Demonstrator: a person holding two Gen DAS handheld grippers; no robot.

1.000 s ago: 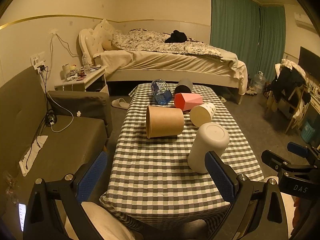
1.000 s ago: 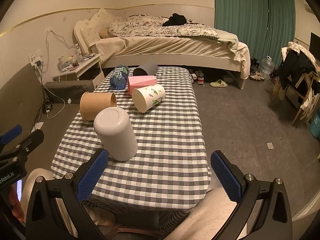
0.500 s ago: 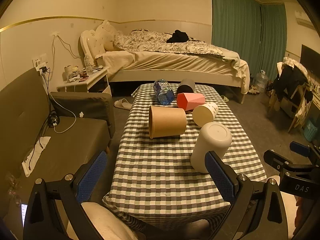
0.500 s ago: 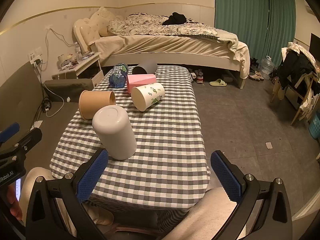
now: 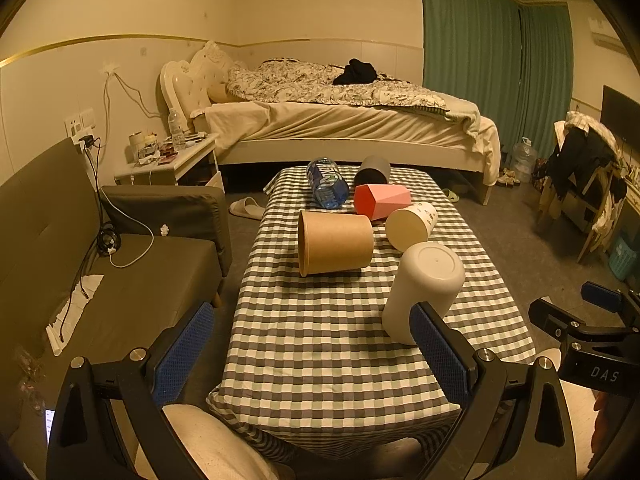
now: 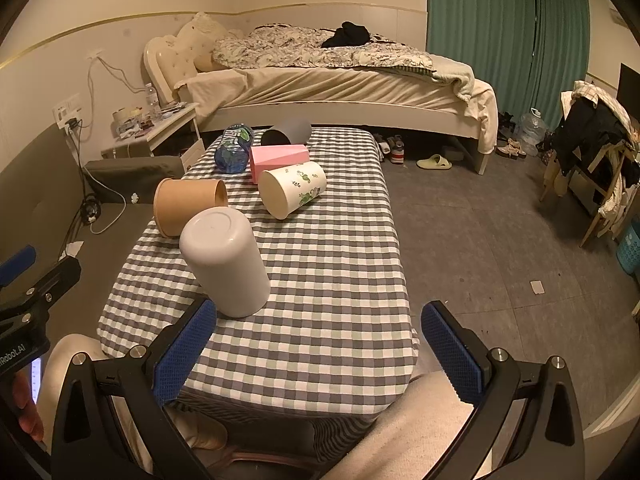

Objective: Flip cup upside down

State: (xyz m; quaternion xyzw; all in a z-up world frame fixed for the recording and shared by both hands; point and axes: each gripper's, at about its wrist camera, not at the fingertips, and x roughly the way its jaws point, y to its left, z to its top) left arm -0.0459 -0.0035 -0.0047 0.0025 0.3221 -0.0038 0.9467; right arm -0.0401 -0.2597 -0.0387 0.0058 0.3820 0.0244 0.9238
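1. Dim bedroom; checked table (image 5: 320, 344) at the foot of the bed (image 5: 352, 128), person seated at its near end.
2. White cup (image 5: 422, 288) stands base-up, seemingly already inverted, nearest the sitter. Beyond it lie a brown cup (image 5: 334, 242), printed cup (image 6: 292, 192), pink cup (image 5: 382, 200), grey cup (image 6: 288, 134) and bottle (image 5: 326, 184), all on their sides.
3. Left gripper (image 5: 312, 354): jaws wide apart, empty; white cup just beyond its right finger.
4. Right gripper (image 6: 318, 356): jaws apart, empty; white cup just beyond its left finger.
5. Judgement: next is likely the brown cup (long axis crosswise, mouth left), left gripper nearer.
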